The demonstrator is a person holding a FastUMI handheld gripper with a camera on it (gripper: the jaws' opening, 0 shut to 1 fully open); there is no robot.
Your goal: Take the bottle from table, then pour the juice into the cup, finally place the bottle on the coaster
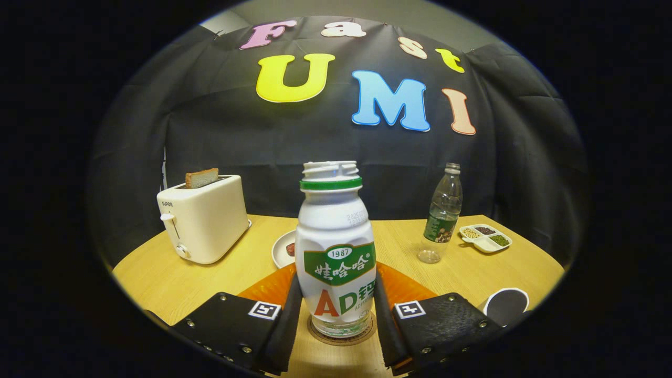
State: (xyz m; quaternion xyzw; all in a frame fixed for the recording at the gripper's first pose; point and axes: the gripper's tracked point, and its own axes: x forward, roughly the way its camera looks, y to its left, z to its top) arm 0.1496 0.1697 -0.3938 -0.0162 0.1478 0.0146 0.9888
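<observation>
You have the gripper (336, 315) clamped on the open white juice bottle (336, 247), which stands upright on the round coaster (341, 336) for the final placement, with the cup (506, 306) at three o'clock.

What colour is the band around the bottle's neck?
Green, seen in the gripper view: the band on the white bottle between the tool's fingers.

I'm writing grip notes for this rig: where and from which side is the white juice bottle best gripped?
Grip the white juice bottle on its straight lower body, across the label, coming in level from the front as the gripper does now. It stands upright on the coaster, and the fingers flank it there; the shoulder and narrow neck above taper, so pads could slip.
</observation>
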